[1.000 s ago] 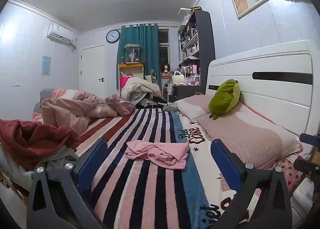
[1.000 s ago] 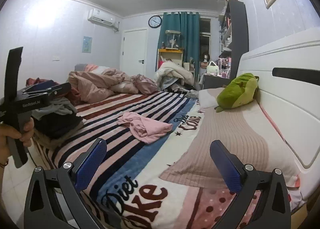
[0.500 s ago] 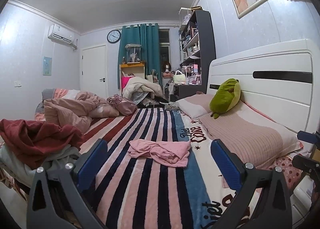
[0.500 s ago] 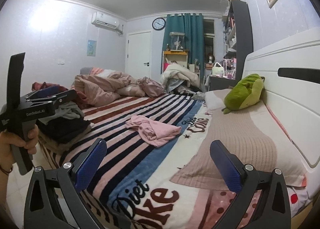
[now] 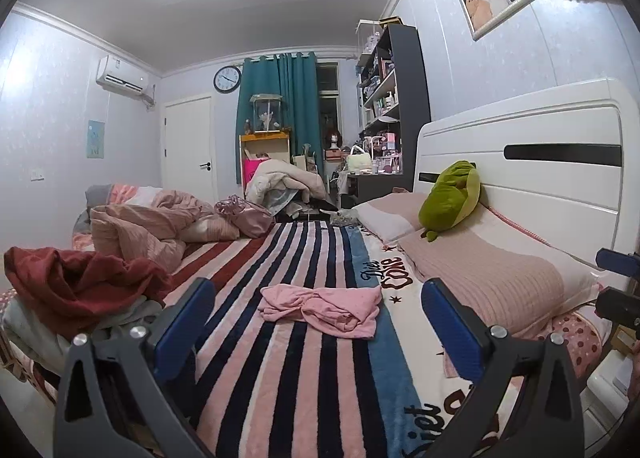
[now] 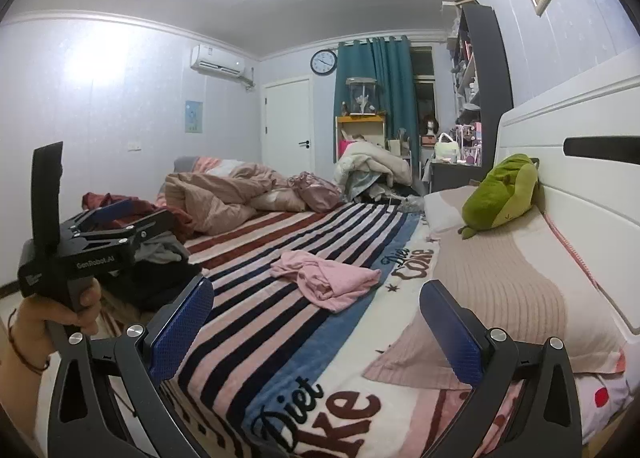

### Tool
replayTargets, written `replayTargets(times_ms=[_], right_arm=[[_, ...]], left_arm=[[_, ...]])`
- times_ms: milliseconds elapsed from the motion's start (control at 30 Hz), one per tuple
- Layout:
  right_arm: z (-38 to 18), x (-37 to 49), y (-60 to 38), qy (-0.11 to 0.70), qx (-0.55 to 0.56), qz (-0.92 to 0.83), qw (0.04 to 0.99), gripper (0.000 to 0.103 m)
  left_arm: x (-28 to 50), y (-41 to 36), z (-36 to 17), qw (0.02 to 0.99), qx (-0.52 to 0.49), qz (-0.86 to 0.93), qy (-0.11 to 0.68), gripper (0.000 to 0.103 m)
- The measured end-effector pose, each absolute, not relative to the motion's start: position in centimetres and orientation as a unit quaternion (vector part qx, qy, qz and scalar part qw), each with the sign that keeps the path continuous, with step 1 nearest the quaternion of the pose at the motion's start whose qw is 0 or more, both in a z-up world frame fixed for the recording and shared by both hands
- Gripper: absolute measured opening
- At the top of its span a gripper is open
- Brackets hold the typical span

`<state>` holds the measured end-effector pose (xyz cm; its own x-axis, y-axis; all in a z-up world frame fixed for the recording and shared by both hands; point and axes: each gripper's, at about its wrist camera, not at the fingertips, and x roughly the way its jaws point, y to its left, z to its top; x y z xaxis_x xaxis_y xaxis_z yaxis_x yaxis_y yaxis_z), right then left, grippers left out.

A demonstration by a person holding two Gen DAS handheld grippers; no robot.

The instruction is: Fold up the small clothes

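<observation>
- The pink garment [image 5: 322,308] lies crumpled and twisted on the striped blanket [image 5: 304,370], about the middle of the bed, on the dark and pink stripes beside the blue band; in my right-hand view it shows at [image 6: 326,279].
- My left gripper [image 5: 318,330] hangs in the air short of the garment, its blue-padded fingers [image 5: 184,322] spread wide with nothing between them, well apart from the cloth.
- My right gripper [image 6: 316,328] is likewise spread wide and empty, short of the garment and nearer the headboard side of it.
- In the right-hand view my left hand [image 6: 52,314] holds the black body of the left gripper off the bed edge, away from the garment on the side opposite the headboard.
- On that same side of the garment sits a heap of clothes [image 5: 80,290], a dark red piece on top.
- Beyond the garment, toward the door, lies a bunched pink quilt [image 5: 140,226].
- On the garment's headboard side lies a long ribbed pink pillow [image 5: 492,270], and a green plush toy [image 5: 450,198] rests on it against the white headboard [image 5: 520,138].
</observation>
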<state>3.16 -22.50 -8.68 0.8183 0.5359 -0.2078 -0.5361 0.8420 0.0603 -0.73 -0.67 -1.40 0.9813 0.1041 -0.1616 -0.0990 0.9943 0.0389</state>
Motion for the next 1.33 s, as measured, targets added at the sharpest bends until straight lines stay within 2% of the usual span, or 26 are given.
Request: replayTargets(times_ms=[1333], right_arm=[[-9.4, 1.9, -22.7, 0.123, 0.009, 0.309, 0.943, 0.103]], left_arm=[[-3.2, -0.5, -0.8, 0.996, -0.001, 0.022, 0.086, 0.102]])
